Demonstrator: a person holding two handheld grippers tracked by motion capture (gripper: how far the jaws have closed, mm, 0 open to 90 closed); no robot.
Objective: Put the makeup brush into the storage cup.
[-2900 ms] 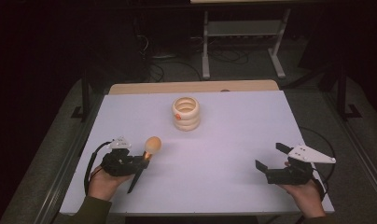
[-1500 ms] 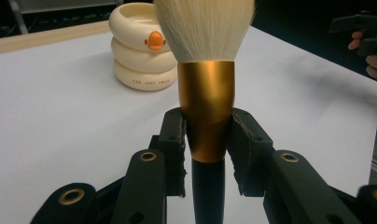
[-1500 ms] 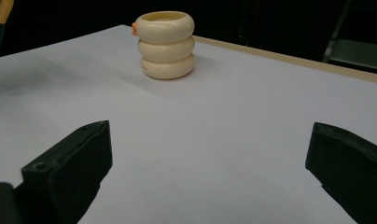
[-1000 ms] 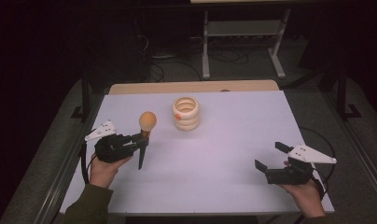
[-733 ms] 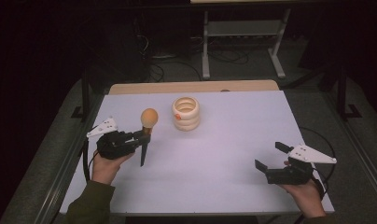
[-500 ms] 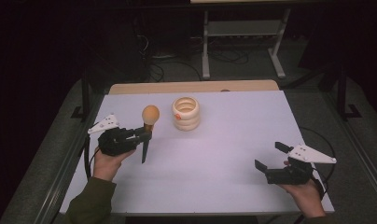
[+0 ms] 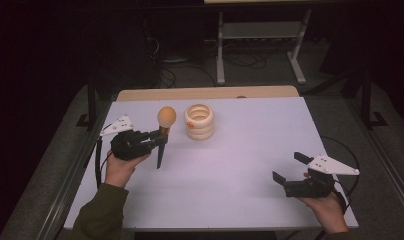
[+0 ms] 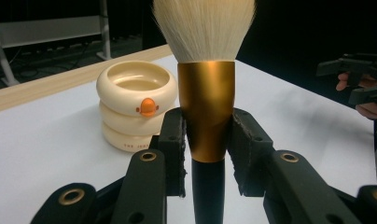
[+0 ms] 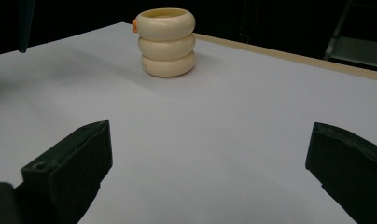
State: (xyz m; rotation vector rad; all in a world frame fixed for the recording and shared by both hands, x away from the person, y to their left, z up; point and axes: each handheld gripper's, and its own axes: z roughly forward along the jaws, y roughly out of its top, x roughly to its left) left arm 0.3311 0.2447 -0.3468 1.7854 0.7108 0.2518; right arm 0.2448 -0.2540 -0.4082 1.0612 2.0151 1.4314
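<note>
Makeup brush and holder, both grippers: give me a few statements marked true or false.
1. The left gripper is shut on the makeup brush. True.
2. The brush stands bristles down inside the ringed holder. False: it is held upright beside the holder, bristles up.
3. The right gripper is open. True.
4. The right gripper holds the holder. False: it holds nothing; the holder stands far from it on the table.
5. The holder bears a small orange mark. True.

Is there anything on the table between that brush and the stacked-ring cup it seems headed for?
Nothing visible. The left tongs hold the brush upright, and only bare white table lies between it and the cream ring-shaped cup. The right tongs are open, far off at the near right.
</note>
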